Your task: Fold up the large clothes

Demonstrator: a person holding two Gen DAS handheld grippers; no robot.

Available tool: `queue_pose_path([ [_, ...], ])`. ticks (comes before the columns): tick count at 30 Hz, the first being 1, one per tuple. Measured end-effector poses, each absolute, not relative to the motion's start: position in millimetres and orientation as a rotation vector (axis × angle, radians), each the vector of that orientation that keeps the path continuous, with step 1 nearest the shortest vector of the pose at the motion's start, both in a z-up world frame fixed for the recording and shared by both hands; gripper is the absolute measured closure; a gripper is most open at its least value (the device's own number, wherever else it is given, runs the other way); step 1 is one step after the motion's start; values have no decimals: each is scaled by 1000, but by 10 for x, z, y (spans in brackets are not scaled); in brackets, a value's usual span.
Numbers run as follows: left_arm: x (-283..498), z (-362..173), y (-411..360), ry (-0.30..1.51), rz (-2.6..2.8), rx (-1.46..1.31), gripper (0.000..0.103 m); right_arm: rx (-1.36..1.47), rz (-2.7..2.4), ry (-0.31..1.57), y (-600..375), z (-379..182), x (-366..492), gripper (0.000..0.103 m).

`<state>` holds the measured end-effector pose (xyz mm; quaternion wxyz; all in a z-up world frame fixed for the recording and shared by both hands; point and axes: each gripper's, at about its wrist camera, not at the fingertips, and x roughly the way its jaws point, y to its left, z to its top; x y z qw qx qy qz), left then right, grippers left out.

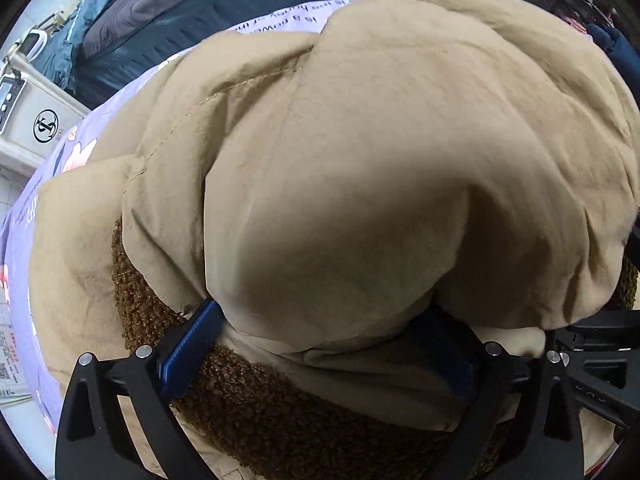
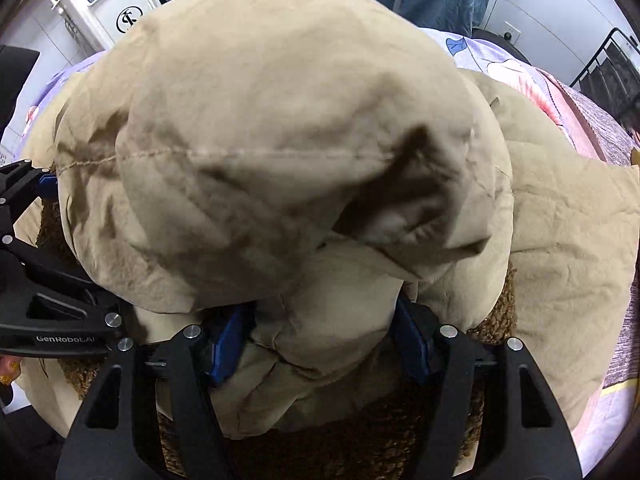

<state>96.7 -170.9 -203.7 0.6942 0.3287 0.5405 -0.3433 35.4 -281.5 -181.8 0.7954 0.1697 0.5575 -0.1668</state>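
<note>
Both claws are buried in the coat [image 1: 360,152], a big padded tan thing with brown fleece lining [image 1: 256,392], and it lies heaped on the bed [image 1: 44,196] over a lilac flowered sheet. The left claw [image 1: 320,344] has a thick roll of tan fabric bunched between its blue pads [image 1: 188,352], jaws set fairly wide around it. The right claw [image 2: 320,340] does the same just beside it, clamping a crumpled fold at the coat's near edge. The two sit close together; the left one's black frame shows at the edge of the right camera, stamped "GenRobot.AI".

This looks like a fold in mid-carry: a puffed section lifted over the rest of the coat. To do it well, I'd say keep both claws level and moving together, so the edge lands straight and not twisted. Carry the bulk far enough to cover the fleece, set it down before letting go, then press the air out, since this padding will spring back.

Beyond the coat, purple print runs across the sheet, upside down from here, only scraps like "is a" readable. Past the coat's left side stands a white appliance [image 1: 36,120] bearing a round black monogram logo. A blue duvet [image 1: 224,4] is piled behind the coat.
</note>
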Motion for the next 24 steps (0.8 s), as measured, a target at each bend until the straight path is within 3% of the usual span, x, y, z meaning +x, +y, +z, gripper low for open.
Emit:
queue_pose_path([
  [7, 565, -1406, -1175, 992, -850, 673, 7, 426, -397, 1009, -2649, -1336, -204, 36],
  [9, 480, -1265, -873, 948, -848, 673, 7, 451, -398, 993, -2586, -1293, -389, 26],
  [12, 508, -1122, -329, 936, -836, 634, 7, 475, -412, 1005, -2528, -1290, -688, 25],
  [15, 767, -991, 371, 964, -726, 546, 7, 519, -428, 1023, -2597, -1294, -897, 25],
  [20, 1433, -1096, 1508, 1157, -528, 235, 7, 585, -472, 1041, -2685, -1368, -1207, 25],
  [24, 1479, -1211, 1978, 1223, -549, 82, 8, 632, -485, 1053, -2681, -1365, -1309, 25],
])
